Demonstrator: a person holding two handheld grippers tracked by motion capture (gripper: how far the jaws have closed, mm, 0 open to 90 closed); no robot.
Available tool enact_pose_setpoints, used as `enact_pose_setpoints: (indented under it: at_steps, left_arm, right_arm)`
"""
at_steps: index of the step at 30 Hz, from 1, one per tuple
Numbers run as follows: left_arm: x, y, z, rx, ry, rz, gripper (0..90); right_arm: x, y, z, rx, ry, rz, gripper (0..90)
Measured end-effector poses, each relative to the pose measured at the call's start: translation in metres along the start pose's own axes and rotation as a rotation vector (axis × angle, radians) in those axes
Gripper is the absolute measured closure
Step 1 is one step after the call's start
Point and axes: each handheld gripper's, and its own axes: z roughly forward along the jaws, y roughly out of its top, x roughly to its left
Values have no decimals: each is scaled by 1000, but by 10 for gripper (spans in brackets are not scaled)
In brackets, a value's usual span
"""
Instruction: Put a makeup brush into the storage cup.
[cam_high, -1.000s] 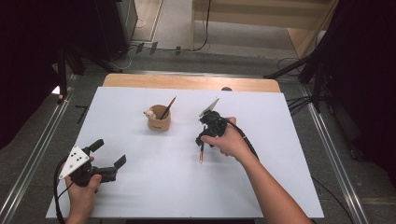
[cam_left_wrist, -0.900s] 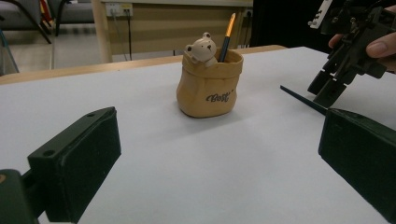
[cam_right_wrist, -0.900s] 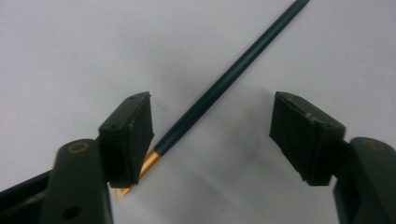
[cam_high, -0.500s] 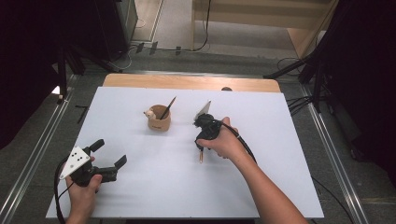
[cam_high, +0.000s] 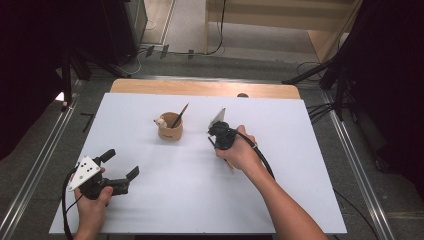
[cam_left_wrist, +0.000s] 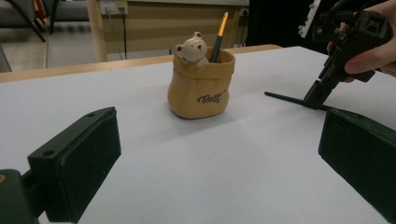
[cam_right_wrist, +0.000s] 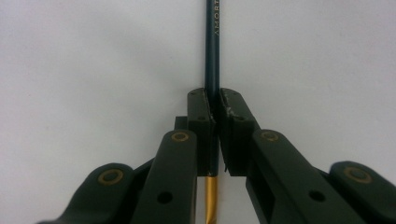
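A wide white table (cam_high: 300, 200) is filling the scene, with a person's two forearms reaching in from the near edge, each hand working a black two-jaw gripper. Toward the far middle, a tan sack-shaped holder (cam_high: 170, 127) with a small bear figure on its rim is standing upright, already carrying one pencil (cam_left_wrist: 218, 36) that is leaning out of its mouth. To its right, well apart from it, the right gripper (cam_right_wrist: 215, 135) is pointing down at the tabletop, and its jaws have just been closing: they are now pressing flat against a dark blue pencil (cam_right_wrist: 212, 51) that is lying on the white surface, its gold end showing near the camera between the jaws. That suggests the pickup is secured and the lift toward the holder can begin, though the pencil is not yet off the table. At the near left, the left gripper (cam_left_wrist: 215, 154) is idling with its jaws spread wide and nothing between them. Compared with a second ago, the right hand is sitting a touch lower over the pencil with its jaws now together rather than spread, while the left hand and the holder are staying where they were.
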Motion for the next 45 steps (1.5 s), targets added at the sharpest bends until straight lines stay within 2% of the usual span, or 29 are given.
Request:
enact_pose_setpoints:
  at_steps: [4, 5, 9, 10, 11, 17, 18, 19, 20, 21, 22, 23, 24, 25, 27, 29, 33, 34, 35, 38, 40, 43, 45]
  left_arm:
    - [-6, 4, 8, -2, -21, -2, 0]
    - [-9, 7, 12, -1, -30, -1, 0]
    - [-16, 12, 22, -3, -49, 6, 0]
    - [-16, 12, 22, -3, -49, 6, 0]
    - [-19, 15, 26, 3, -58, 13, 0]
    - [-27, 20, 42, 12, -84, 20, 0]
    - [-27, 20, 42, 12, -84, 20, 0]
    - [-31, 22, 47, 13, -92, 19, 0]
    - [-31, 22, 47, 13, -92, 19, 0]
    - [-33, 23, 49, 13, -97, 23, 0]
    - [-35, 24, 52, 14, -103, 25, 0]
    - [-39, 26, 57, 16, -112, 28, 0]
    - [-39, 26, 57, 16, -112, 28, 0]
    - [-43, 28, 63, 13, -121, 26, 0]
    - [-47, 29, 68, 15, -130, 27, 0]
    - [-50, 32, 73, 13, -140, 26, 0]
    - [-55, 37, 81, 7, -155, 31, 0]
    - [-55, 37, 81, 7, -155, 31, 0]
    - [-57, 38, 85, 7, -156, 34, 0]
    - [-58, 39, 89, 6, -161, 33, 0]
    - [-60, 42, 94, 4, -174, 26, 0]
    - [-60, 44, 98, 12, -187, 24, 0]
    - [-57, 47, 102, 6, -190, 3, 0]
  right_arm:
    - [-3, -7, -2, -56, 7, -6, 851]
    - [-6, -11, -5, -90, 17, -4, 851]
    - [-12, -22, -12, -172, 32, -3, 852]
    - [-12, -22, -12, -172, 32, -3, 852]
    - [-14, -28, -16, -215, 35, -1, 852]
    - [-23, -48, -30, -372, 56, -23, 852]
    - [-23, -48, -30, -372, 56, -23, 852]
    - [-25, -55, -33, -423, 33, -23, 852]
    - [-25, -55, -33, -423, 33, -23, 852]
    - [-27, -62, -35, -491, 32, -28, 852]
    - [-27, -62, -35, -491, 32, -28, 852]
    - [-31, -69, -37, -536, 34, -6, 852]
    - [-31, -69, -37, -536, 34, -6, 852]
    - [-34, -76, -38, -589, 38, -4, 852]
    - [-37, -83, -38, -638, 58, -23, 851]
    - [-36, -90, -39, -675, 31, -26, 852]
    - [-38, -102, -38, -757, 30, -31, 851]
    - [-38, -102, -38, -757, 30, -31, 851]
    - [-38, -109, -37, -814, 27, -29, 851]
    - [-39, -114, -36, -841, 42, -21, 851]
    - [-42, -123, -34, -897, 57, -23, 851]
    - [-43, -128, -33, -917, 52, -20, 851]
    - [-45, -136, -30, -964, 54, -31, 851]
